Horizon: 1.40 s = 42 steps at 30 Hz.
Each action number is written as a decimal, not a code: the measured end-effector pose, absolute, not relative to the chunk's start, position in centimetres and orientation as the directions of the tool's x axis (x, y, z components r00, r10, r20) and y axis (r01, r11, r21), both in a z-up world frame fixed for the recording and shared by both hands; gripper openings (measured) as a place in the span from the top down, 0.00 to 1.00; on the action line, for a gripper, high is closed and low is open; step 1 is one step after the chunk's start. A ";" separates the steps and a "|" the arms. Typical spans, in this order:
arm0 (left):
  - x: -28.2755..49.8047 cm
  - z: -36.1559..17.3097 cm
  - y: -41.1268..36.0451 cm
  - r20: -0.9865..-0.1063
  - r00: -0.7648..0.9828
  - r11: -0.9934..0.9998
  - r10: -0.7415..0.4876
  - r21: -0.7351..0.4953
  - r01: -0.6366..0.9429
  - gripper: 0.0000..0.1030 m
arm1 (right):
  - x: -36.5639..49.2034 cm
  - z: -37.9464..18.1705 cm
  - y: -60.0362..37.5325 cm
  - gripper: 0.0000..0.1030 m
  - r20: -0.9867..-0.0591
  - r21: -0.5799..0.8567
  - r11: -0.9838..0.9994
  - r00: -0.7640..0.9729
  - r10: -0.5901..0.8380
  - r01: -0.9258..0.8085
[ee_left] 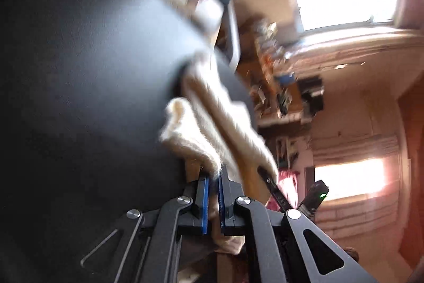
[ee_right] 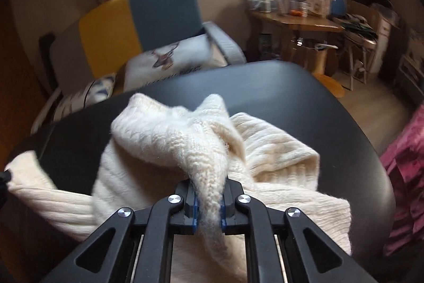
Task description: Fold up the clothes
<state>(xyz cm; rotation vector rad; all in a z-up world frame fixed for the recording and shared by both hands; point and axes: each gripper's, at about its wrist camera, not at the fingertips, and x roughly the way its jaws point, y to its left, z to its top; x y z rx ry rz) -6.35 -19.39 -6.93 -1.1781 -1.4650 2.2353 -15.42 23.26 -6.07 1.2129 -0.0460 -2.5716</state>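
A cream cable-knit sweater (ee_right: 164,139) lies bunched on a round black table (ee_right: 304,97). My right gripper (ee_right: 209,187) is shut on a thick fold of its knit, which rises in a ridge from the heap. In the tilted, blurred left wrist view, my left gripper (ee_left: 214,177) is shut on another edge of the sweater (ee_left: 209,121), which stretches away across the black table (ee_left: 79,70). One sleeve end (ee_right: 23,171) trails to the table's left edge in the right wrist view.
Behind the table stands a sofa with a yellow and teal back (ee_right: 137,17) and a deer-print cushion (ee_right: 169,57). A wooden side table (ee_right: 296,20) with jars is at the right. Pink fabric (ee_right: 408,150) hangs at the table's right edge.
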 end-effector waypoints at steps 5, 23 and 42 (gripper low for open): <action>1.2 -5.7 -29.1 -0.522 -0.749 -0.479 0.409 -0.821 0.311 0.94 | -16.4 -9.0 24.3 0.90 -0.810 0.159 -0.976 -0.546 -0.215 0.148; -1.4 -5.1 -22.5 -0.752 -0.607 -0.907 0.256 -0.404 0.119 0.56 | -14.2 -4.1 11.5 0.67 -0.797 -0.100 -0.838 -0.548 -0.255 0.536; -11.5 -15.1 -13.5 -0.840 -0.443 -0.948 0.314 -0.255 -0.188 0.96 | -22.9 -9.7 5.5 0.91 -0.805 -0.394 -0.720 -0.592 -0.029 0.571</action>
